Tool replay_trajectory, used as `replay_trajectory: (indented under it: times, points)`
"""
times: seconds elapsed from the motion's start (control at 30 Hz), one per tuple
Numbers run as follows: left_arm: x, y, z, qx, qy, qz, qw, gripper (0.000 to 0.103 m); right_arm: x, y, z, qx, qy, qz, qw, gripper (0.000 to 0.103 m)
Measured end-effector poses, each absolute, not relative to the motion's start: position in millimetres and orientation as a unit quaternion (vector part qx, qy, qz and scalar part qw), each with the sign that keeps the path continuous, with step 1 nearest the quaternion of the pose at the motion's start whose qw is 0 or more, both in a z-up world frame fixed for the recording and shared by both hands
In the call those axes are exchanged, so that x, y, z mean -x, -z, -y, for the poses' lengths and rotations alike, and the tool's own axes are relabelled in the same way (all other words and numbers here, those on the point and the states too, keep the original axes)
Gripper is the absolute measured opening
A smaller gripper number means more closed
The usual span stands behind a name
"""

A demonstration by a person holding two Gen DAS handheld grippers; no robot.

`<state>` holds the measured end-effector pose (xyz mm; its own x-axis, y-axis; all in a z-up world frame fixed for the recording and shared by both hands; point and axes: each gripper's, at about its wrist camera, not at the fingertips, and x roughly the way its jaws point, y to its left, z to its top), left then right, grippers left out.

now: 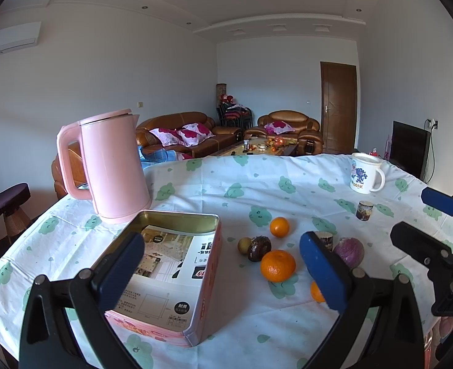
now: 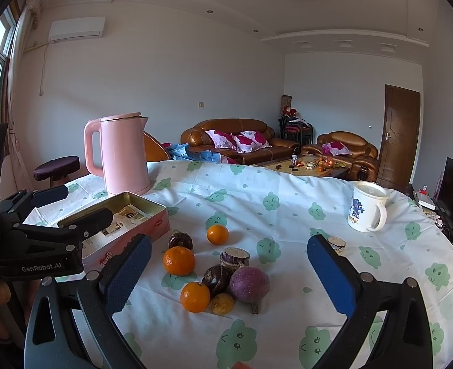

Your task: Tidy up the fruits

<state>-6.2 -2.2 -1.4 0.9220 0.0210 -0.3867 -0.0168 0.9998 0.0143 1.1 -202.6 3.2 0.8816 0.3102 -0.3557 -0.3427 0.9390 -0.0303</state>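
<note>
Fruits lie loose in a small cluster on the tablecloth [image 2: 288, 184], to the right of the pink tin [image 1: 208, 279]: three oranges, namely one at the far side of the group [image 2: 217, 234], one larger to its near left [image 2: 179, 260] and one nearest the right wrist camera [image 2: 195, 296]. Beside that last orange sits a small yellowish fruit [image 2: 222, 303], touching a round purple fruit [image 2: 249, 284]. A dark purple fruit [image 2: 215, 278] rests against the round one; a second dark fruit [image 2: 180, 240] lies apart, close to the tin. A cut purple piece [image 2: 235, 256] stands flat face up behind the cluster. The tin is open, no lid on it, with printed paper lying inside; no fruit is seen in it. The left gripper [image 1: 223, 272] is held above the near right part of the tin, jaws spread wide, nothing between them. The right gripper [image 2: 229, 273] hovers over the cluster, jaws likewise wide apart and empty, fruits visible between the blue pads [image 2: 128, 276]. A pink kettle [image 1: 112, 166] stands upright behind the tin. A white mug [image 2: 366, 207] stands at the far right, and a small dark cup [image 1: 364, 210] sits between it and the fruit.
</note>
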Motion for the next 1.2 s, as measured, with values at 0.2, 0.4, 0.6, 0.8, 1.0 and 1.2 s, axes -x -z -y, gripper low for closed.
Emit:
replay_trajectory:
  times: [0.2, 0.4, 0.6, 0.8, 1.0, 1.2]
  points:
    - [7, 4, 1, -0.008, -0.008, -0.199, 0.980, 0.103, -1, -3, 202, 0.046, -0.168, -0.176, 0.969, 0.102]
    - [8, 6, 1, -0.011, -0.007, -0.200, 0.980, 0.103, -3, 4, 204, 0.042, -0.165, -0.180, 0.969, 0.102]
    - [3, 12, 9, -0.018, -0.007, -0.210, 0.978, 0.103, -8, 10, 211, 0.039, -0.158, -0.188, 0.969, 0.102]
    - [-5, 23, 15, -0.021, -0.004, -0.224, 0.974, 0.103, -13, 20, 224, 0.030, -0.143, -0.196, 0.970, 0.102]
    - [-19, 43, 34, -0.020, 0.025, -0.260, 0.965, 0.103, -28, 40, 244, 0.009, -0.121, -0.227, 0.966, 0.102]
    - [-30, 62, 66, -0.029, 0.080, -0.299, 0.951, 0.096, -36, 55, 266, -0.023, -0.112, -0.243, 0.963, 0.102]
